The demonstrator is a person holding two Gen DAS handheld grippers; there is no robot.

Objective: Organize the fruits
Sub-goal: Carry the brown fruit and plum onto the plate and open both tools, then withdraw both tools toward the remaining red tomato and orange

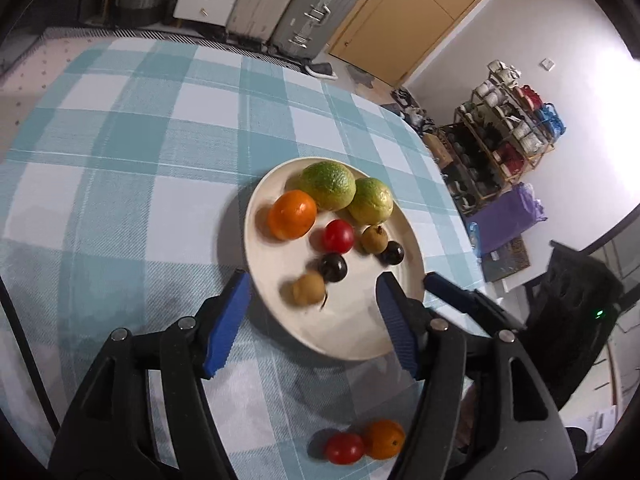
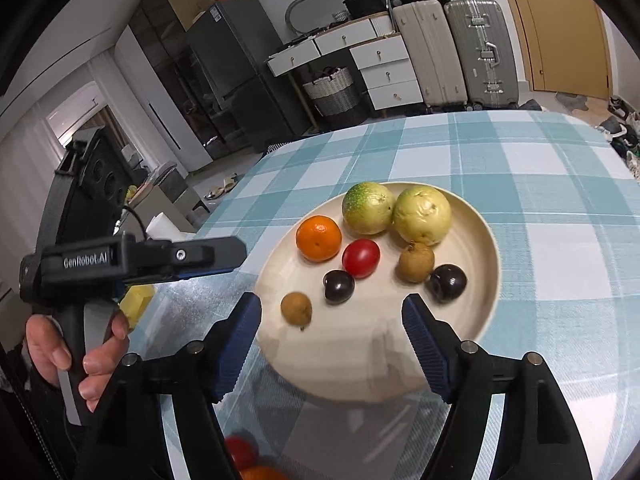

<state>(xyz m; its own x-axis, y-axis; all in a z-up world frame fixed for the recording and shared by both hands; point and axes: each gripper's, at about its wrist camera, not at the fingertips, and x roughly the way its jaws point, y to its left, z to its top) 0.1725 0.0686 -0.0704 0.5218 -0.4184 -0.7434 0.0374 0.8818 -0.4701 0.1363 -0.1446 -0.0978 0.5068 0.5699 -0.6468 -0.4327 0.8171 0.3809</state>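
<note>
A cream plate (image 1: 280,322) (image 2: 492,256) on the blue checked tablecloth holds two green fruits (image 1: 328,185), an orange (image 1: 292,214), a red tomato (image 1: 338,236), two small brown fruits (image 2: 416,262) and two dark plums (image 2: 339,286). On the cloth nearer me lie another tomato (image 1: 344,448) and another orange (image 1: 383,444), blurred at the bottom of the right wrist view. My left gripper (image 1: 313,282) (image 2: 240,252) is open at the plate's near left rim, gripping nothing. My right gripper (image 2: 332,304) is open over the plate's near edge, also with nothing in its grip.
A hand (image 2: 80,352) holds the left gripper's handle. A yellow object (image 2: 136,304) lies at the table's left edge. Beyond the table stand suitcases (image 2: 476,52), white drawers (image 2: 388,68), a basket (image 2: 332,88), a door (image 1: 416,12) and a shoe rack (image 1: 500,136).
</note>
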